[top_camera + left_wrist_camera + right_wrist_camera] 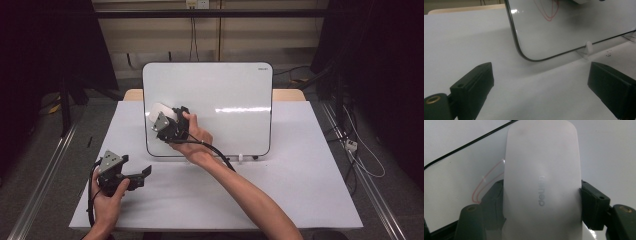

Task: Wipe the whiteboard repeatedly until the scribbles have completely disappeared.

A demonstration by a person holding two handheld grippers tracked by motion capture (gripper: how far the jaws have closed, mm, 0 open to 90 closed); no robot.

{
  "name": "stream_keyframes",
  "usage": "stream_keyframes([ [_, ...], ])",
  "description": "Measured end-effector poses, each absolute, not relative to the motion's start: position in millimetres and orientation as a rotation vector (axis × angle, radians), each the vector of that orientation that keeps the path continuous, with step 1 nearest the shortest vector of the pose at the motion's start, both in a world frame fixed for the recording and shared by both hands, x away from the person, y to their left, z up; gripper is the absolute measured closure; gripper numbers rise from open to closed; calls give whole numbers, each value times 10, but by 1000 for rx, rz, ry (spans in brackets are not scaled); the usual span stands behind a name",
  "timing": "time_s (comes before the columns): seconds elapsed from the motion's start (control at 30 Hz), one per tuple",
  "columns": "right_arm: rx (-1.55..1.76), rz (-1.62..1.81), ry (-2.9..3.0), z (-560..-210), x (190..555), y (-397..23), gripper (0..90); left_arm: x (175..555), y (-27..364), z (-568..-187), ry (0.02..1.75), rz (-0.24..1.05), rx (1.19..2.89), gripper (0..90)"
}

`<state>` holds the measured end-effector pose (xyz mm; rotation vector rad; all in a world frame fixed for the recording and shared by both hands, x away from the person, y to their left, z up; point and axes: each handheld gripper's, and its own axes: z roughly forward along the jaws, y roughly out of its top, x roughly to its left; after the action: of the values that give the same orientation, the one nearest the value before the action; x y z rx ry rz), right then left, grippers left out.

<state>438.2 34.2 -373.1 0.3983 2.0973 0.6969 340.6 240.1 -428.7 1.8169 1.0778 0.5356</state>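
Your right gripper [167, 120] clamps a white eraser [542, 182] by its long sides, flat against the whiteboard [235, 90] near its left edge. Risk: press unevenly and the propped board could tip back or slide on the table [300, 190] (red marks [486, 186] remain beside the eraser). Its long axis runs out along the jaws, tip toward the board's upper left corner. Your left gripper [135, 176] rests open and empty near the table's front-left corner.

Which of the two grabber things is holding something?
The right gripper, up against the whiteboard: its jaws pinch a white eraser. The left gripper, low over the table, has open jaws with nothing between them.
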Motion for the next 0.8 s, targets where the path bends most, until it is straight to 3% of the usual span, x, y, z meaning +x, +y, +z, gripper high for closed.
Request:
stream_keyframes([
  [0.8,531,729,2035,-3283,4751,233,317,3387,2439,-4273,1079,537,1799,65],
])
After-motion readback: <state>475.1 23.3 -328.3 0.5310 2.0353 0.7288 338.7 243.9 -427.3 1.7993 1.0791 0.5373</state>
